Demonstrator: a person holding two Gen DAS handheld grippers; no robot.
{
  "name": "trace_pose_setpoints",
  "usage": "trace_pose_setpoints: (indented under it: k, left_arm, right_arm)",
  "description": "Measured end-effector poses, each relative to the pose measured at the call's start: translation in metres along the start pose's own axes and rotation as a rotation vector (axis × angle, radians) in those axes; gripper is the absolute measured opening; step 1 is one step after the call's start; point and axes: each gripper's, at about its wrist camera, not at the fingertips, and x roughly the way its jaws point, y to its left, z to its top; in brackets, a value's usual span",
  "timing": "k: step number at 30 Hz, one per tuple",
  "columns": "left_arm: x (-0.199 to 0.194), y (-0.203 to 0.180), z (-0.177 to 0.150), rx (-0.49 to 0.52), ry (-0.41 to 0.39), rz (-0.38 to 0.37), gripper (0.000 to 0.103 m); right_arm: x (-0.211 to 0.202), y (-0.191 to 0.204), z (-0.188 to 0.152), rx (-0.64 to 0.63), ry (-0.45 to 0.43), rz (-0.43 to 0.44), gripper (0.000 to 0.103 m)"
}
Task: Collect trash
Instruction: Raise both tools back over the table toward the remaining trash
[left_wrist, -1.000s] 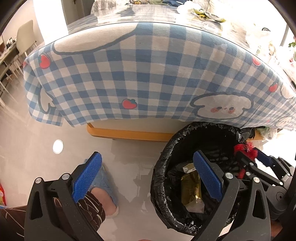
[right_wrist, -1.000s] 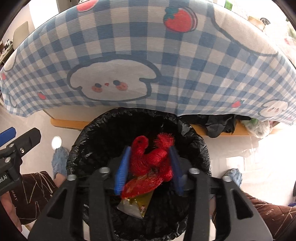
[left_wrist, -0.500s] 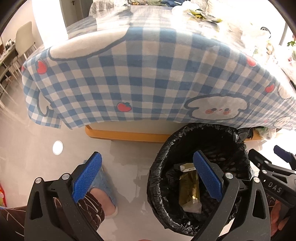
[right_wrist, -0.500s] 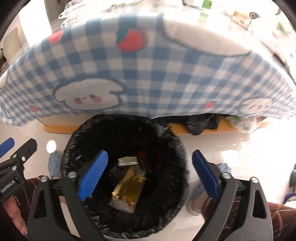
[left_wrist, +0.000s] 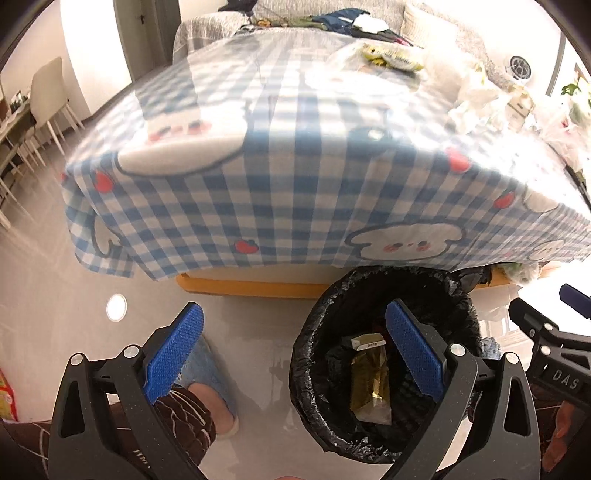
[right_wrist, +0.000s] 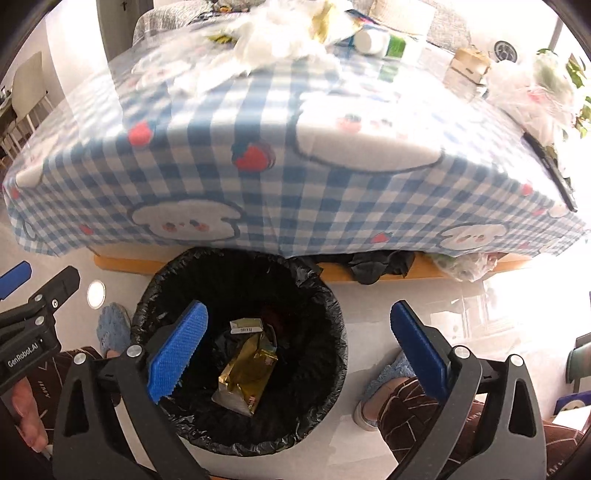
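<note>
Trash: gold wrapper (right_wrist: 245, 373) lies in the black-lined bin (right_wrist: 334, 321); more sits on the worktop (right_wrist: 229, 122). Both tongs, left (left_wrist: 293, 349) and right (right_wrist: 297, 354), are wide and empty. Risk: snagging the hanging tablecloth (left_wrist: 280, 206) or the liner rim. Floor on either side is open.

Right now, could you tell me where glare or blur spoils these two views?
Left wrist: tablecloth top smeared by blur, bin sharp. Right wrist: glare washes out the floor at right and the table's far clutter; fisheye bends both.
</note>
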Motion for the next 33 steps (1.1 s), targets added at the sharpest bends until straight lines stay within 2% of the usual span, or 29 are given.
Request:
trace_pose_setpoints:
  k: [14,19,24,28,33]
  left_arm:
    - [-0.036,0.002,0.036,-0.017,-0.06,0.002,0.097]
    - [-0.042,-0.002,0.065,-0.005,-0.082,-0.014,0.097]
    - [-0.05,-0.007,0.091,0.024,-0.106,0.011,0.097]
    - [-0.05,-0.009,0.11,-0.006,-0.087,-0.034,0.097]
    - [-0.05,-0.016,0.138,0.015,-0.118,-0.01,0.097]
  right_arm:
    - [-0.058,-0.024,0.031,0.063,-0.149,0.037,0.095]
    - [-0.073,-0.027,0.055,0.043,-0.202,0.047,0.095]
    - [-0.086,-0.027,0.081,0.027,-0.248,0.047,0.095]
    - [-0.089,-0.026,0.101,0.017,-0.262,0.055,0.095]
    - [-0.089,-0.023,0.128,-0.011,-0.293,0.045,0.095]
